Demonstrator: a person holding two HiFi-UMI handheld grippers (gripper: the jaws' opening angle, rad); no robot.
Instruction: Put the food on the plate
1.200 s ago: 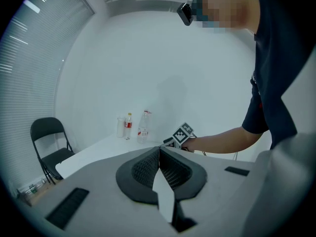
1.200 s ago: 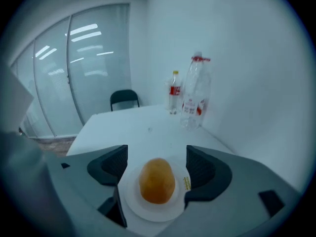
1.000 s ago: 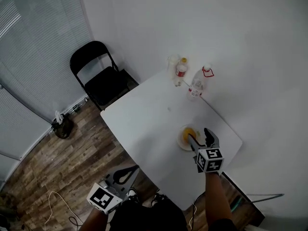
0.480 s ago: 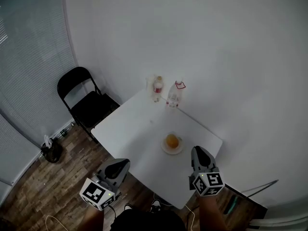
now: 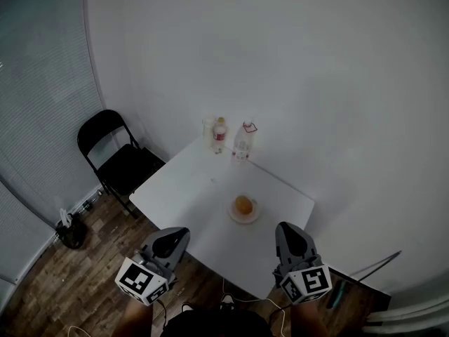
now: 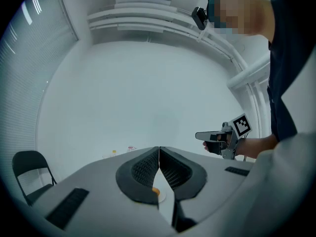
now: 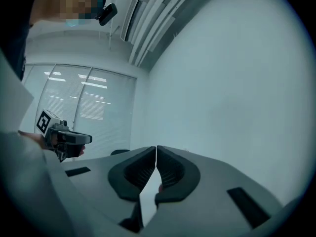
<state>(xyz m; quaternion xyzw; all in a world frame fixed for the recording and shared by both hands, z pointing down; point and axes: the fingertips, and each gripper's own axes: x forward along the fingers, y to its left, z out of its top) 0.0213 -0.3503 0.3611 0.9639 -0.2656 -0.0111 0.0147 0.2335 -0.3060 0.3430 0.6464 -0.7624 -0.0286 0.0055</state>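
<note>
Before table (image 5: 189, 192): left tongs (image 5: 176, 234), right tongs (image 5: 285, 229) closed, empty.

Table (image 5: 184, 192) top white, smooth, matt. Floor (image 5: 63, 290) brown wood planks, grained. Chair (image 5: 118, 161) black, dull finish. Bottle (image 5: 241, 144) clear plastic, glossy. Left gripper (image 5: 182, 232) and right gripper (image 5: 284, 227) grey matt plastic, pads (image 6: 144, 170) dark, ribbed. Wall (image 5: 316, 83) matt white.

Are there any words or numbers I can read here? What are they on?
No text can be read.
On the small bottle: red label, print too small to read.
On the big bottle: too small to read.
On the cube of the left gripper and the cube of the right gripper: black-and-white square patterns, no words.
</note>
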